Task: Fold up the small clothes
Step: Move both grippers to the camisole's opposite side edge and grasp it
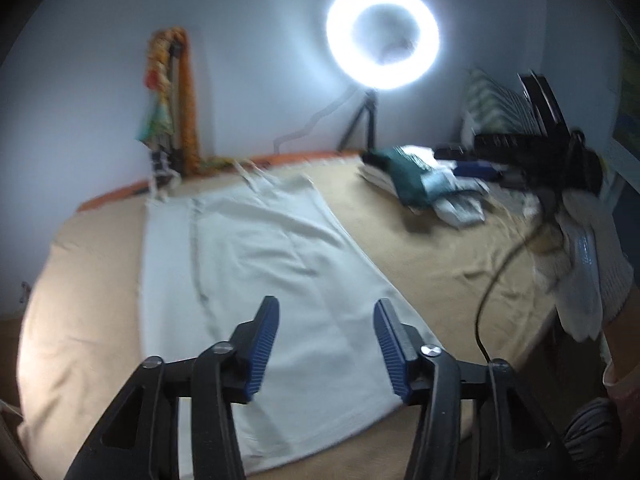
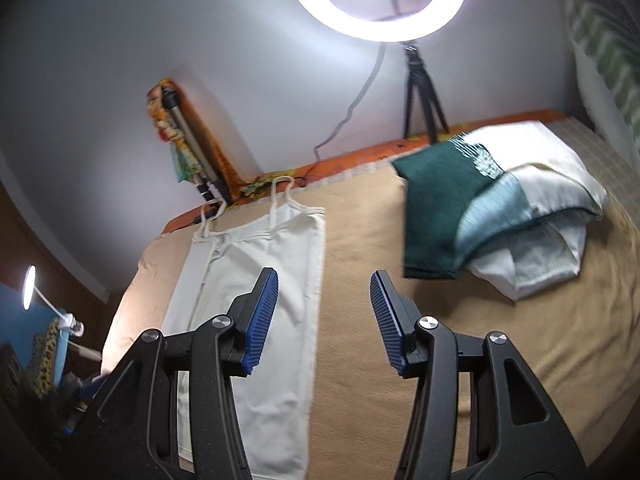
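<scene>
Hovering with jaws apart and empty, left gripper (image 1: 326, 344) and right gripper (image 2: 324, 316) above a white camisole (image 2: 256, 280) lying flat on the tan bed (image 2: 520, 360), folded clothes pile (image 2: 492, 216) near the ring light (image 2: 376, 0).

Your ring light (image 1: 383, 32) blows out to white glare against the wall and lights the bed (image 1: 440, 240) from behind. Motion blur smears the left view, worst at right. Fisheye curvature darkens every corner.
</scene>
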Demonstrator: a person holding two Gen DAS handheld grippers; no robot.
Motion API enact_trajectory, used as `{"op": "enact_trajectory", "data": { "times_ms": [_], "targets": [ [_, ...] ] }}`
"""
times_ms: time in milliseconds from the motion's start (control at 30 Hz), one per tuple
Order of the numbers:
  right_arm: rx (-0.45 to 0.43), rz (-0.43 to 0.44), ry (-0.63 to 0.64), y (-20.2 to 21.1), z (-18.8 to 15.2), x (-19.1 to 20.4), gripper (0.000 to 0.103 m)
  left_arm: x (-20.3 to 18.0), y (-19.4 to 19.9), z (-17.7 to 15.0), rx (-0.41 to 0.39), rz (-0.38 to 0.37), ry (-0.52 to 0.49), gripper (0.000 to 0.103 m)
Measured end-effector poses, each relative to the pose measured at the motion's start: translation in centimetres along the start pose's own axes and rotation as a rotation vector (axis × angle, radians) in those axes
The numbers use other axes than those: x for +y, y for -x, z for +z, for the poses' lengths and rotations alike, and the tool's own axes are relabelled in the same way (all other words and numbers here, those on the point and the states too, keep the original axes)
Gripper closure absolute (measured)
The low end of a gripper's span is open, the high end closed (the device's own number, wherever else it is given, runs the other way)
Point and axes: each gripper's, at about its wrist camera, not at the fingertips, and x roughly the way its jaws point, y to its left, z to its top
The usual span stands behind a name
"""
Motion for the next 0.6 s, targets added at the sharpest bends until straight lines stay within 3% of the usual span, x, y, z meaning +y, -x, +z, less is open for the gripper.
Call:
{"op": "enact_trajectory", "data": {
  "times_ms": [267, 400, 600],
  "targets": [
    [0.028, 0.008, -0.133, -1.3, -1.9, -7.1, 0.052, -7.2, -5.4, -3.2, 0.119, -0.086, -0.14, 0.059],
    [0.045, 0.018, -0.141, -2.5, -1.6, -8.4, 0.052, -9.6, -7.1, -3.7, 0.142, -0.05, -0.228, 0.045],
    [0.088, 0.074, -0.161, -5.1, -1.5, -8.6, 0.052, -10.4, -10.1, -4.1, 0.183, 0.0, -0.282, 0.045]
  ]
}}
